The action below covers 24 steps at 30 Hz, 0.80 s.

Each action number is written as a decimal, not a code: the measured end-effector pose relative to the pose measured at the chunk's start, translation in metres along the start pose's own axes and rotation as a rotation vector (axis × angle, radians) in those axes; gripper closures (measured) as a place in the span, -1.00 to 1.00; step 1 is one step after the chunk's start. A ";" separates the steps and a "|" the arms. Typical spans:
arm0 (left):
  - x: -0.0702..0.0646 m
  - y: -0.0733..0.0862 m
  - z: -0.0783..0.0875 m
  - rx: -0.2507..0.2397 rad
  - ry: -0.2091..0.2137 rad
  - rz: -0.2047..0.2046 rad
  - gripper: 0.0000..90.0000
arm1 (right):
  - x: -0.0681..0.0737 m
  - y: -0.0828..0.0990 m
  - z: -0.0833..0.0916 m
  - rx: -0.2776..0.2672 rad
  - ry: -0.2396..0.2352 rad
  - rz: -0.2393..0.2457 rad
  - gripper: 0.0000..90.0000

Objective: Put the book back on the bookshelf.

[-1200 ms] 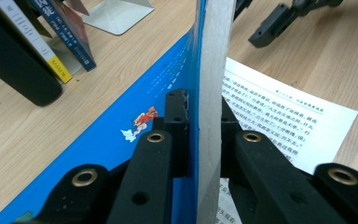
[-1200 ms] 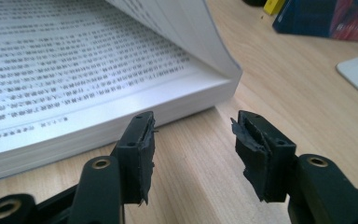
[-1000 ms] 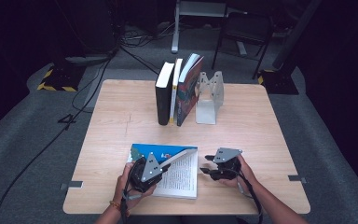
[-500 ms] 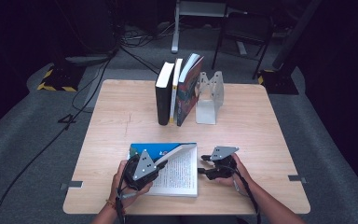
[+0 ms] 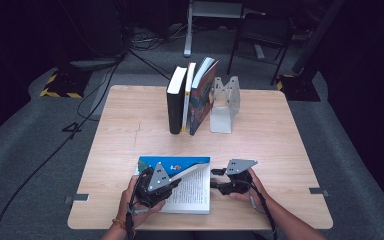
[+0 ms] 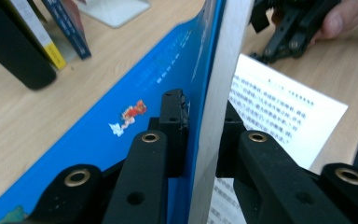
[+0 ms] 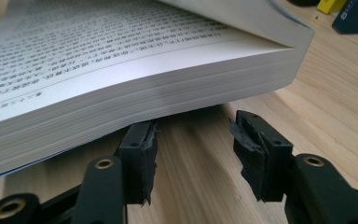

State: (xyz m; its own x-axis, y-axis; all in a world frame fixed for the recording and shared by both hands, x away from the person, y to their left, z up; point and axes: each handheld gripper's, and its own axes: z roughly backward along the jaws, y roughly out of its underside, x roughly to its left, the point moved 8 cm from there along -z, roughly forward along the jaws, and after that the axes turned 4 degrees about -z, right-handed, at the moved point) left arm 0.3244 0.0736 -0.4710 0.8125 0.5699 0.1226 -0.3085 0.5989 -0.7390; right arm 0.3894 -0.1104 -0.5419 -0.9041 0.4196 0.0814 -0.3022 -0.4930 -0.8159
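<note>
My left gripper [image 6: 200, 135] clamps blue front cover [image 6: 135, 107] of open book [image 5: 187, 190], lifted to expose text pages; jaws just eased slightly. Book lies flat at near table [image 5: 130, 130] edge. My right gripper [image 7: 193, 149] half open, empty, just narrowed, low beside page block to steady it.
</note>
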 end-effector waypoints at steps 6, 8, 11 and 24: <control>-0.007 0.007 0.000 0.029 -0.003 -0.028 0.72 | 0.004 -0.012 0.005 -0.057 -0.005 -0.005 0.15; -0.005 0.007 0.003 0.000 0.017 -0.005 0.72 | 0.005 -0.015 0.006 -0.066 0.002 0.004 0.15; -0.001 0.007 0.006 -0.032 0.045 0.020 0.72 | 0.008 -0.024 0.010 -0.090 0.004 0.008 0.18; 0.008 -0.024 -0.002 -0.164 0.178 0.026 0.73 | 0.003 -0.047 0.033 -0.185 0.035 -0.001 0.29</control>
State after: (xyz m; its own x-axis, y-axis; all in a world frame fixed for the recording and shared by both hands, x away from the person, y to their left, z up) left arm 0.3395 0.0621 -0.4537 0.8841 0.4673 -0.0059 -0.2581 0.4777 -0.8398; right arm 0.3912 -0.1113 -0.4845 -0.8916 0.4481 0.0648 -0.2396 -0.3455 -0.9073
